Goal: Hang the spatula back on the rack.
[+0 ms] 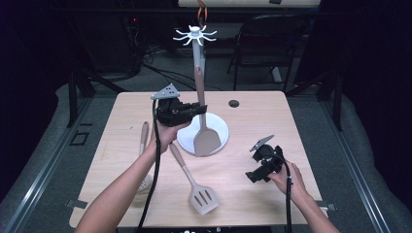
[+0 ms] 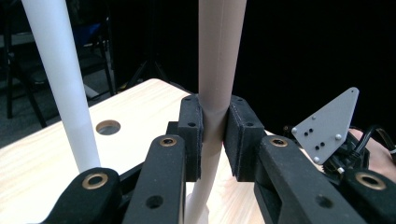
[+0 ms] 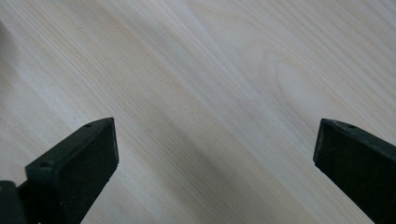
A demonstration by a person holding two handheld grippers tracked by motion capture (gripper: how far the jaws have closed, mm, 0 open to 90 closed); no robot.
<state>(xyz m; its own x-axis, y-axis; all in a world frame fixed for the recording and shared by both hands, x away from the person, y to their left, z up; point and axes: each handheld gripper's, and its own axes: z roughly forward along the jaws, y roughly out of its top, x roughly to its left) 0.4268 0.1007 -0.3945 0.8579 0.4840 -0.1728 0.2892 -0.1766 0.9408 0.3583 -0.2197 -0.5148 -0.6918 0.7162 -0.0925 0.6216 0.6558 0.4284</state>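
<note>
The left gripper (image 1: 197,110) pinches the upright spatula (image 1: 204,131) beside the rack pole (image 1: 197,63), the right gripper (image 1: 252,175) spread over the tabletop (image 1: 272,126); the handle might slip or bump the pole.

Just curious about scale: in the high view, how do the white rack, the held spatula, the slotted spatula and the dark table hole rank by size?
1. White rack, tallest.
2. Held spatula and slotted spatula: alike, not ranked.
3. Table hole, smallest.
</note>
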